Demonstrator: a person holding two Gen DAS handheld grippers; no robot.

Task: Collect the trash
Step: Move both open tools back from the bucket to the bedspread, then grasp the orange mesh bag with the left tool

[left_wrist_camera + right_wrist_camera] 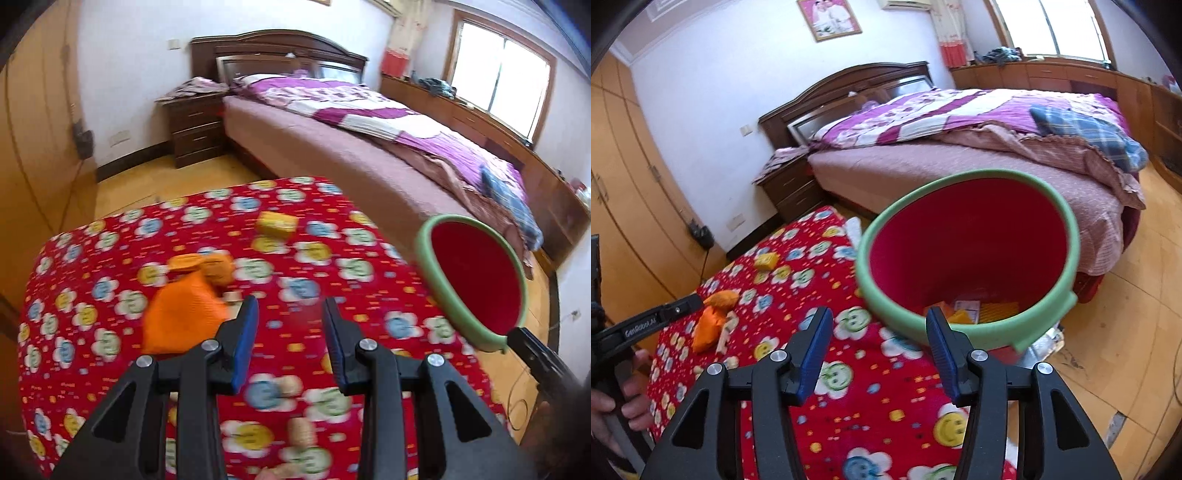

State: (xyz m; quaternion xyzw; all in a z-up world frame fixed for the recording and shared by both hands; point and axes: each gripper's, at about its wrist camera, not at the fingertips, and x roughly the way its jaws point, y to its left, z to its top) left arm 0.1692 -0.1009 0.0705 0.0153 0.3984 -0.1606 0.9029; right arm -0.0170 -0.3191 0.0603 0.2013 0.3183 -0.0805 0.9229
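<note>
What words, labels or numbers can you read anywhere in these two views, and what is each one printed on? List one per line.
"GenRobot.AI": on the black arm of the left gripper, seen in the right wrist view.
Print on the papers inside the red bin: too small to read.
Yellow box on the flowered cloth: blurred, unreadable.

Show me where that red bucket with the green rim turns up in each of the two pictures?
Left wrist view: the red bucket sits at the right edge, beside the flowered red cloth, tilted so that its mouth faces the camera.
Right wrist view: it fills the centre, just beyond the jaws, with scraps in its bottom.
Shared landmark: the orange bag lying on the cloth.
</note>
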